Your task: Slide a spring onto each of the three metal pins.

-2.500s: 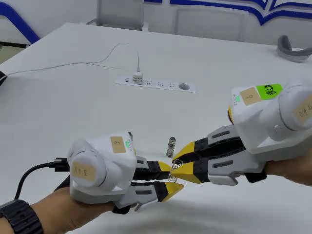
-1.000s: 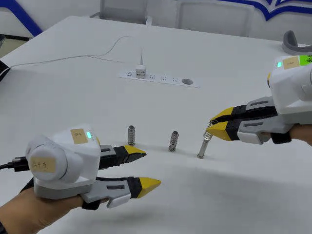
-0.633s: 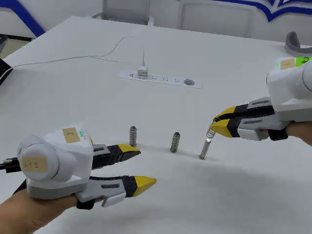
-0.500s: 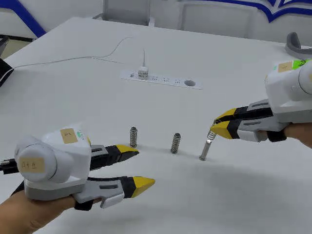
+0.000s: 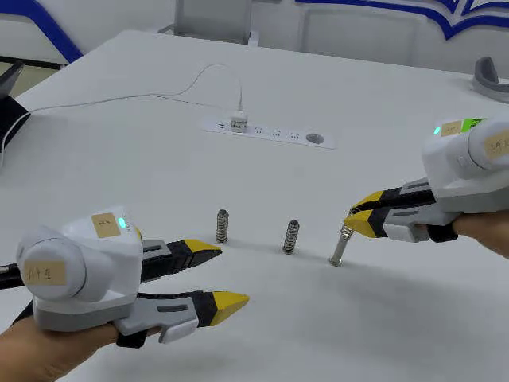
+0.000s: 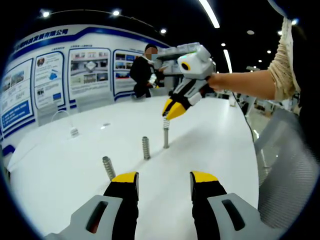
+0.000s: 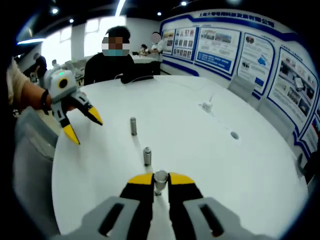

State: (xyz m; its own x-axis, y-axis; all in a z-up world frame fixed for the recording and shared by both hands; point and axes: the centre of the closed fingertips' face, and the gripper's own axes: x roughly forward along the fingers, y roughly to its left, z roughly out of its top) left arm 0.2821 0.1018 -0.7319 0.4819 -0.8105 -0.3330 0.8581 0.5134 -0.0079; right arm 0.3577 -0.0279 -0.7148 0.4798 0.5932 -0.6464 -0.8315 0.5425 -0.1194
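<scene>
**When the Last Spring Meets Its Pin**

Because it has no part to carry, the left gripper (image 5: 232,276) hovers nearest the person, jaws apart and empty, clear of the work line. Just beyond it, the left pin (image 5: 223,226) and the middle pin (image 5: 291,236) stand on the table (image 5: 119,175), each already loaded. Judged from this, two thirds of the task is complete.

To their right, the right gripper (image 5: 350,219) has its jaws clamped on the upper end of the spring (image 5: 344,232). It grips from the side, leaving the bore open downward. The spring sits on the top of the right pin (image 5: 337,253), whose lower shank is bare.

Spring and pin share one long axis, near vertical, with a slight rightward lean in the head view. Whether the lean is real cannot be told. Farther back lies a power strip (image 5: 270,133).
</scene>
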